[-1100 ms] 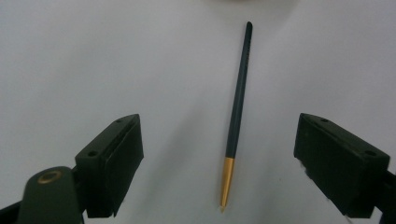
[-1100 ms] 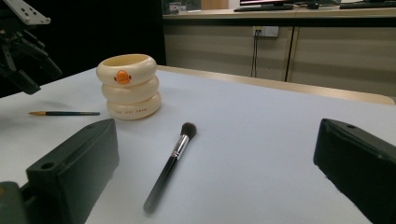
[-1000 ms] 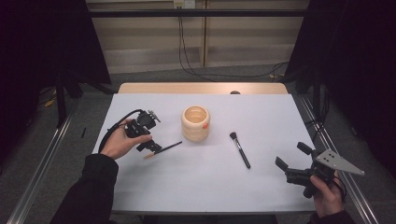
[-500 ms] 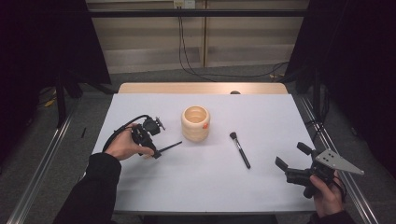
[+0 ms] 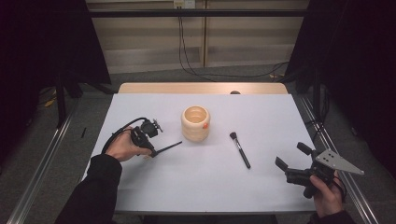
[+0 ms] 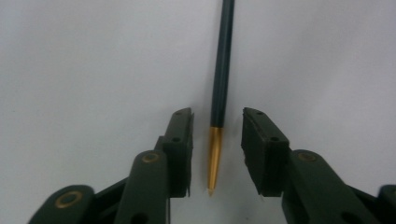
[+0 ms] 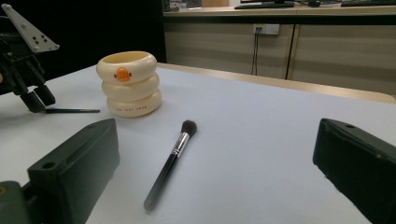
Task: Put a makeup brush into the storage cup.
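Note:
A thin dark brush handle with a gold tip (image 6: 215,154) lies on the white table (image 5: 196,182), left of a cream ringed cup (image 5: 195,123). My left gripper (image 6: 218,114) points down over it, one jaw on each side of the gold tip. The jaws have just been closing, and a gap still shows on both sides. In the high view the left gripper (image 5: 150,150) stands at the near end of that thin handle (image 5: 169,147). A black makeup brush (image 5: 239,149) lies right of the cup. My right gripper (image 5: 292,156) is held open at the near right, nothing between its jaws.
The right gripper view looks across the table at the makeup brush (image 7: 170,161), the cup (image 7: 129,84) with an orange mark, and the left gripper (image 7: 37,100) beyond. A wooden strip (image 5: 201,87) edges the far side. Metal rails run along both sides.
The left hand has shifted slightly toward the near end of the thin handle and tipped the gripper down over it. Its jaws have narrowed around the gold tip. The right hand has kept still.

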The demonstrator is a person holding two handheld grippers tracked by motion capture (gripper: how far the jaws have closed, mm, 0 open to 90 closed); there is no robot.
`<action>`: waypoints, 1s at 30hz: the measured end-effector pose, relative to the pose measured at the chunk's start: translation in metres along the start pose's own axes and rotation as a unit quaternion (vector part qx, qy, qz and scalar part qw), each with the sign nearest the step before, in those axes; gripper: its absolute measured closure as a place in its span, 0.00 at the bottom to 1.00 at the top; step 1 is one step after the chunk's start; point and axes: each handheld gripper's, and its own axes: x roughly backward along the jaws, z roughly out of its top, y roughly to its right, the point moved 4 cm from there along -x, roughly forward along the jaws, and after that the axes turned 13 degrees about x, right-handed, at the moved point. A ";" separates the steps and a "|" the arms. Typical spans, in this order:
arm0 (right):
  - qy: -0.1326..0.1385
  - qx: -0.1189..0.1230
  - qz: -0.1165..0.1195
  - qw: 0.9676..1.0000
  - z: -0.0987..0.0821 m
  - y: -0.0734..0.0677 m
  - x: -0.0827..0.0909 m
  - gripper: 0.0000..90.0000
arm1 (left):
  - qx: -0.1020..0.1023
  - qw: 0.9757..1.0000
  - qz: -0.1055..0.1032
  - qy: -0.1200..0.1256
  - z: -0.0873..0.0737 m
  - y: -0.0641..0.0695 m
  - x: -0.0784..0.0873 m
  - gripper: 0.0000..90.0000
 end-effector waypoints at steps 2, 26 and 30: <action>0.000 -0.005 0.000 1.000 0.000 0.000 0.000 0.00 | -0.004 1.000 -0.003 -0.008 0.000 0.001 0.000 0.75; -0.003 -0.001 0.003 1.000 0.000 -0.001 0.000 0.00 | -0.018 0.999 0.002 -0.042 0.006 0.004 -0.011 0.88; -0.003 -0.002 0.004 1.000 -0.001 -0.001 0.001 0.00 | -0.015 0.999 -0.006 -0.040 0.006 0.002 -0.011 0.93</action>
